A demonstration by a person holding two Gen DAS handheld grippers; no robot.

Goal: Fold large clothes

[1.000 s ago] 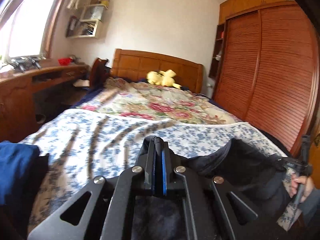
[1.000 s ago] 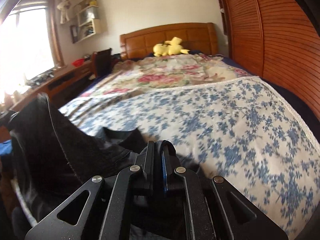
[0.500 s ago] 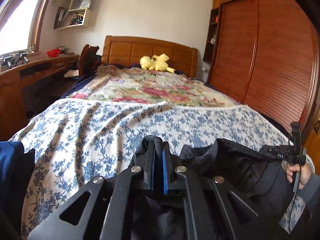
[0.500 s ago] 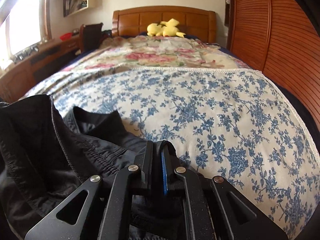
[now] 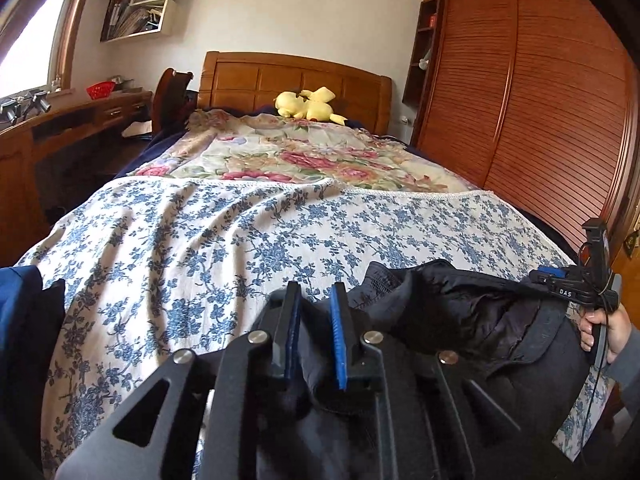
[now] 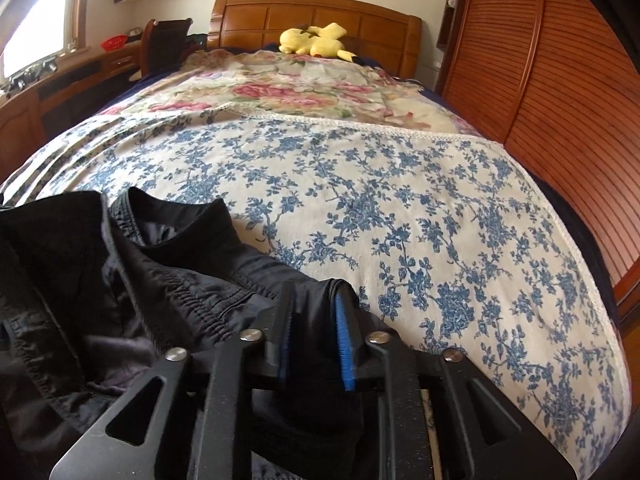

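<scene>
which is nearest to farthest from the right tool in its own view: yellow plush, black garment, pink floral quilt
From the right tool:
1. black garment, bunched at the jaws and to their left
2. pink floral quilt, mid-bed beyond the blue print
3. yellow plush, by the headboard

My left gripper (image 5: pixel 314 304) is matte black, with two flat fingers lined in ribbed blue pads (image 5: pixel 339 344) and round silver screws (image 5: pixel 374 337) on angular arms cut with triangular openings. My right gripper (image 6: pixel 316 312) matches it. My right hand (image 5: pixel 604 330) wears a grey sleeve (image 5: pixel 624 364); a thin black cable and white lettering, perhaps "DAS", mark that tool.
</scene>
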